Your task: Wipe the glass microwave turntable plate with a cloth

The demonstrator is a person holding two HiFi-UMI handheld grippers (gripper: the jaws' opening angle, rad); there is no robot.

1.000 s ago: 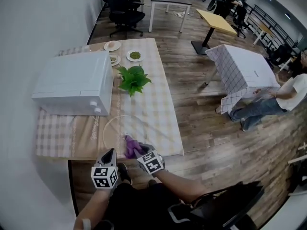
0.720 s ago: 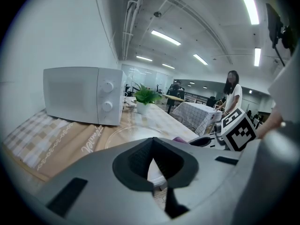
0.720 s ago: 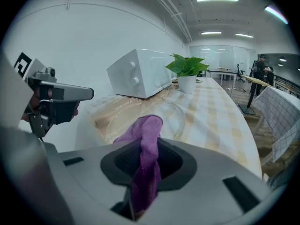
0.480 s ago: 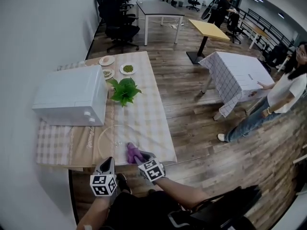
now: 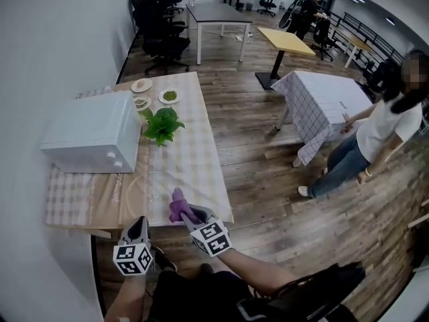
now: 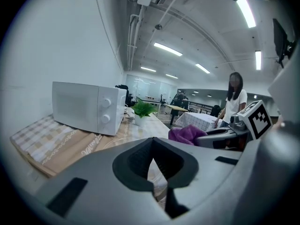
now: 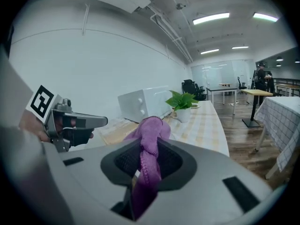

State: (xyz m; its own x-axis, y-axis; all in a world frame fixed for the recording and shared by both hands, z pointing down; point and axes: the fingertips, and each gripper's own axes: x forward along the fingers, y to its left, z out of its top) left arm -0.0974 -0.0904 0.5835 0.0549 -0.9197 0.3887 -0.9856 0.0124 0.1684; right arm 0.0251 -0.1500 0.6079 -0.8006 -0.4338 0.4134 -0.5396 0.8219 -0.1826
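Observation:
The glass turntable plate [image 5: 149, 188] lies flat on the checked tablecloth, just in front of the white microwave [image 5: 90, 139]. A purple cloth [image 5: 178, 205] hangs over the plate's near right rim, and my right gripper [image 5: 190, 215] is shut on it. In the right gripper view the cloth [image 7: 150, 137] bunches up out of the right gripper [image 7: 145, 165]. My left gripper [image 5: 137, 230] hovers off the table's near edge, left of the cloth, shut with nothing in it. The left gripper view shows the left gripper [image 6: 152, 161] and, to the right, the cloth [image 6: 186, 135].
A potted green plant [image 5: 159, 126] stands beside the microwave, with small dishes [image 5: 169, 96] behind it. The table's front edge [image 5: 134, 223] runs just ahead of both grippers. A person [image 5: 375, 133] stands on the wooden floor at the right, by a checked-cloth table [image 5: 322, 102].
Both grippers have drawn back toward the table's near edge, the left one farthest. The cloth stays in the right gripper. The person at the right has stood up and come closer.

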